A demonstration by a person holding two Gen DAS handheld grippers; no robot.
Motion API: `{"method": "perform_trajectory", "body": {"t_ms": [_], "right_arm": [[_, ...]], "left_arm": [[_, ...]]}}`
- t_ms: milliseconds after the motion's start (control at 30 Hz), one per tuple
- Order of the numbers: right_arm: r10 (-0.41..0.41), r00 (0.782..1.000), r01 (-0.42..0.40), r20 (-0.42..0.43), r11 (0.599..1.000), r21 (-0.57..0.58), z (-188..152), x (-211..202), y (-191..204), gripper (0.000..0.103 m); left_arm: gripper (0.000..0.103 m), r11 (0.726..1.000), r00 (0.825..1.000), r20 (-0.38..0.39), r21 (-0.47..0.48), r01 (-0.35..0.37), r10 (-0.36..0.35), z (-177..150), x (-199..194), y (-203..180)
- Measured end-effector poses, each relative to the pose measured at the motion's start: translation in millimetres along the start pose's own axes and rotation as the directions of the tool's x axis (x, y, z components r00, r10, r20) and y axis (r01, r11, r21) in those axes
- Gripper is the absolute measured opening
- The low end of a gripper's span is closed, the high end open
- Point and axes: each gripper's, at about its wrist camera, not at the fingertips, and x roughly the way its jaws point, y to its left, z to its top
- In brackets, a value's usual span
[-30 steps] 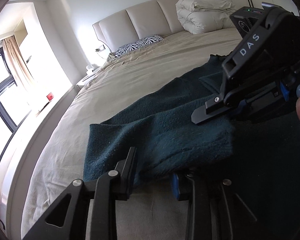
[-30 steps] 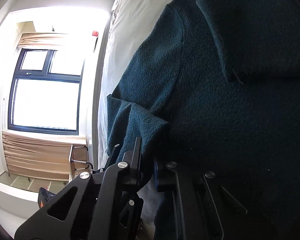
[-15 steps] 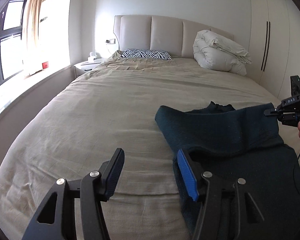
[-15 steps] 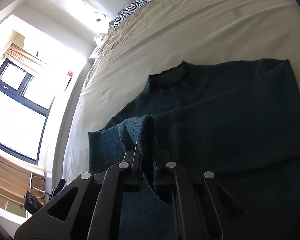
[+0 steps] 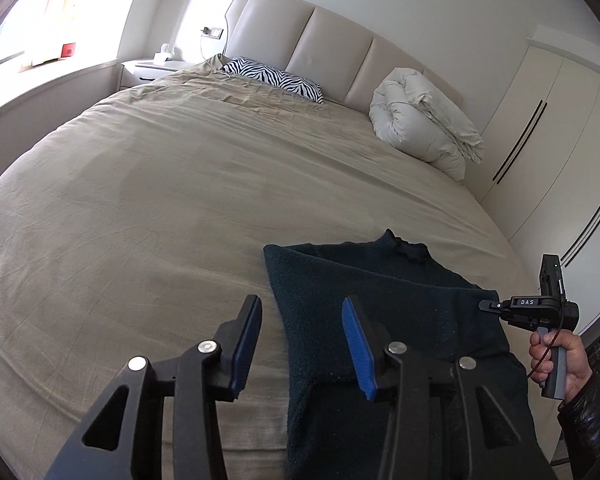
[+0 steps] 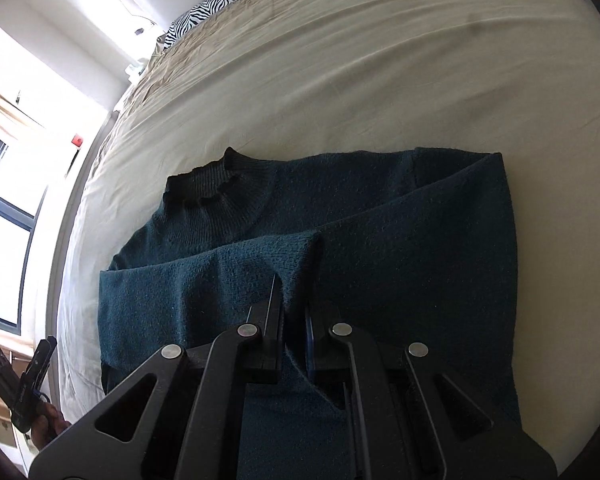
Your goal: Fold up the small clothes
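Beige bedding covers the bed we work over, with a padded headboard at twelve o'clock in the left wrist view, a zebra-print pillow lying just before it and a rolled white duvet at about one o'clock. Tall wardrobe doors stand at two o'clock and a bright window glares at nine o'clock in the right wrist view. Our dark teal sweater lies flat on the near part of the bed, its ribbed collar pointing toward the headboard, one sleeve folded across the chest from the left side and the other sleeve laid across from the right. Our left gripper hangs above the sweater's left edge with its blue-padded jaws spread wide and nothing between them; one finger is over bare sheet, the other over the knit. Our right gripper has its jaws pressed nearly together on the cuff end of the folded sleeve, the fabric bunching up between the fingers. In the left wrist view we see that right gripper at three o'clock at the sweater's far edge, with our right hand wrapped around its handle.
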Motion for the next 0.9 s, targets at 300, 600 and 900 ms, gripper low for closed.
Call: {"method": "perform_trajectory", "body": {"t_ms": [300,600,900], "right_arm": [[-0.035,0.999,0.035,-0.016,0.999,0.012,-8,5,-13,0.006],[-0.049,0.999,0.049,-0.011,0.999,0.005,-10,15,-14,0.006],[-0.033,0.999,0.033,0.007,0.999,0.009,-16,24,-22,0.007]], "left_arm": [[0.042,0.998,0.999,-0.032,-0.046,0.036,-0.038,3,24,-4],[0.042,0.998,0.997,-0.070,-0.051,0.042,-0.045,1,40,-6],[0.042,0.994,0.990,-0.110,-0.073,0.085,-0.092,13,73,-7]]}}
